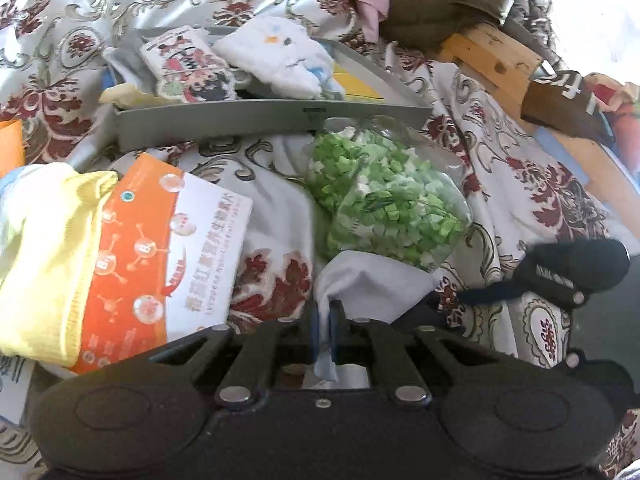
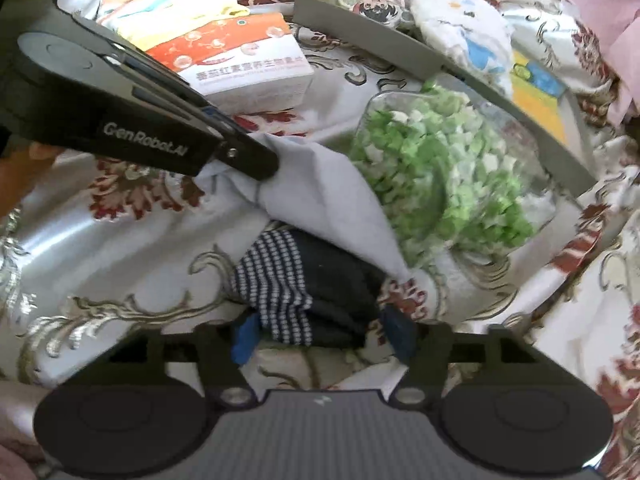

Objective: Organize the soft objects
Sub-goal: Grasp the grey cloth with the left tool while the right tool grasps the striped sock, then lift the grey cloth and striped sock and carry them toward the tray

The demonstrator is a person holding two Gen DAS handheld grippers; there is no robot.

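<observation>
A: Nearest my right lens is the dark sock (image 2: 320,284), lying between the fingers of my right hand-held gripper (image 2: 324,336), which stand apart, not pressing it.

B: And the left?

A: My left hand-held gripper (image 1: 325,322) is clamped on the white cloth (image 1: 372,280); it drapes limp from the pinch and partly covers the sock.

B: How will they handle?

A: Light, floppy, no slip, I'd judge. Best take the sock mid-body. Beyond lie the bag of green bits (image 2: 448,168), touching the cloth, the orange box (image 2: 244,60) and the grey tray (image 2: 440,68), all on the patterned bedspread (image 2: 120,216).
</observation>
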